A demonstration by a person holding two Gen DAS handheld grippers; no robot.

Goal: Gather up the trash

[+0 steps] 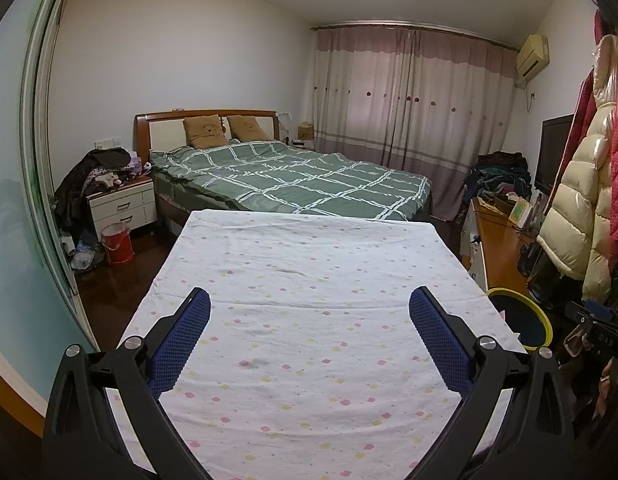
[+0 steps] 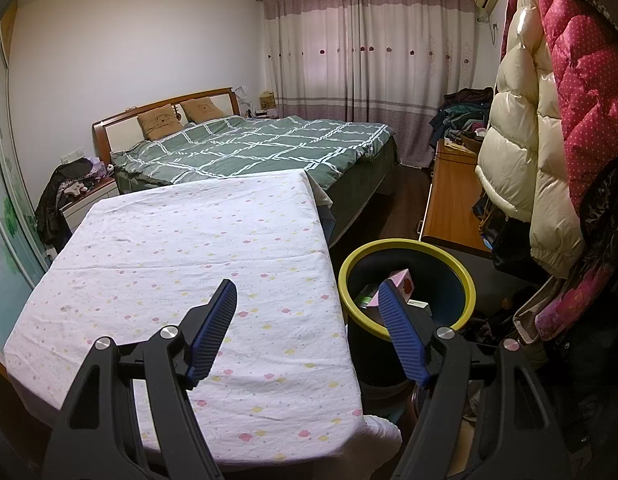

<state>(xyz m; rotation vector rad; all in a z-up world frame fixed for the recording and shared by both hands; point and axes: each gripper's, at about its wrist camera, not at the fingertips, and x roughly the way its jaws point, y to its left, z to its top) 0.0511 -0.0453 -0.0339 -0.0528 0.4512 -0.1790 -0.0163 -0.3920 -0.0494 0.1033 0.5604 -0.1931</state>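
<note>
A: Our left gripper [image 1: 309,312] hovers over the bare bench [image 1: 309,240], jaws apart, empty. If we sweep right, we could knock the bin [image 2: 407,280].

B: Agreed. Our right gripper [image 2: 307,304] is spread and empty too; the trash [image 2: 401,282] lies inside the bin, beyond its right jaw.

The only legible writing is "DAS", in pale letters on the black device [image 1: 601,334] at the right edge of the left wrist view. Print on the boxes in the yellow-rimmed trash bin [image 2: 465,280] is too small to read.
</note>
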